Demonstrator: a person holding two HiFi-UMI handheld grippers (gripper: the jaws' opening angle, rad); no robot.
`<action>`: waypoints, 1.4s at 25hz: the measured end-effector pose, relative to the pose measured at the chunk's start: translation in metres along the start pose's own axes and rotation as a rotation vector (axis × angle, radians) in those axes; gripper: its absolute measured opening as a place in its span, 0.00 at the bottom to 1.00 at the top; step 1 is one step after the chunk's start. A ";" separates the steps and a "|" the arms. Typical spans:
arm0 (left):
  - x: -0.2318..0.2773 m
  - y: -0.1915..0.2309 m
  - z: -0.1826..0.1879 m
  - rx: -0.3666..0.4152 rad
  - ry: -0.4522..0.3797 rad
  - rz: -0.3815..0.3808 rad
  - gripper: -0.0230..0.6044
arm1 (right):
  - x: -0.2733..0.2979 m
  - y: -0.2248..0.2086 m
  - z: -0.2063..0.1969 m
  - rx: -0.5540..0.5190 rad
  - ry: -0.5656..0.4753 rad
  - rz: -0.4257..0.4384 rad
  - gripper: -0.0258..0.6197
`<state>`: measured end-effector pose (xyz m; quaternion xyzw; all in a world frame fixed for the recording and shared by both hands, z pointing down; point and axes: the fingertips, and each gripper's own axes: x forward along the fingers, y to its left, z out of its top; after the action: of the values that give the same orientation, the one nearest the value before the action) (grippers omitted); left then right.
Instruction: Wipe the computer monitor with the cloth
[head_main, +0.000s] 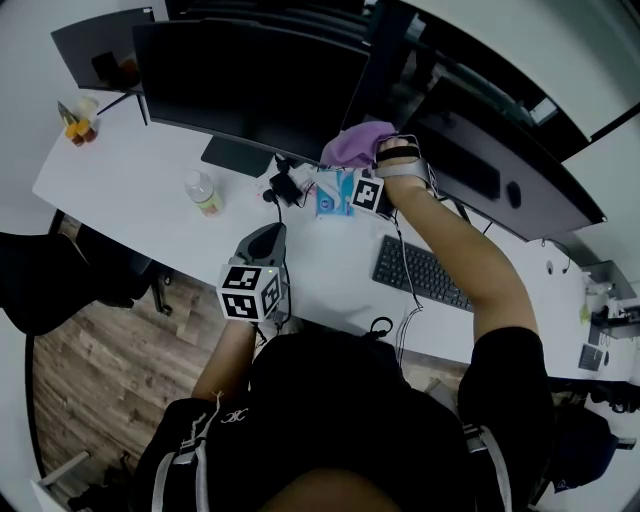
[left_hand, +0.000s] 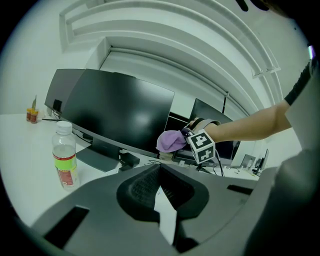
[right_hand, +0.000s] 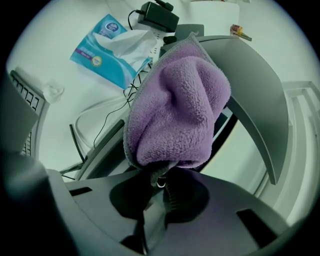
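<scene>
A wide dark monitor (head_main: 250, 85) stands at the back of the white desk (head_main: 130, 170). A purple fleece cloth (head_main: 357, 143) is bunched against the monitor's lower right corner, and my right gripper (head_main: 372, 152) is shut on it. In the right gripper view the cloth (right_hand: 177, 112) bulges out of the right gripper (right_hand: 159, 182) and hides most of the screen's edge (right_hand: 255, 95). My left gripper (head_main: 272, 232) hovers low over the desk's front edge, away from the monitor. Seen in its own view, the left gripper (left_hand: 160, 172) is shut and holds nothing.
A water bottle (head_main: 204, 192) stands left of the monitor's stand (head_main: 238, 157). A blue tissue pack (head_main: 333, 192) and a black adapter with cables (head_main: 283, 186) lie under the screen. A keyboard (head_main: 420, 272) lies to the right. Further monitors stand at right (head_main: 500, 165) and far left (head_main: 100, 45).
</scene>
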<state>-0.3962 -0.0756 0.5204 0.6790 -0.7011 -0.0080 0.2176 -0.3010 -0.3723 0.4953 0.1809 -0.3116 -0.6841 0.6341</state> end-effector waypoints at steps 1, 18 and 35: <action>0.001 0.001 0.000 0.000 0.002 0.001 0.06 | 0.001 0.003 0.003 0.002 -0.005 0.007 0.15; 0.025 0.010 -0.009 0.039 0.082 0.020 0.06 | 0.020 0.065 0.071 0.152 -0.133 0.166 0.15; 0.038 -0.009 -0.011 0.107 0.133 0.005 0.06 | 0.006 0.106 0.105 1.241 -0.359 0.507 0.15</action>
<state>-0.3837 -0.1091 0.5385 0.6871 -0.6861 0.0749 0.2271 -0.2894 -0.3578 0.6440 0.3158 -0.7779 -0.2294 0.4924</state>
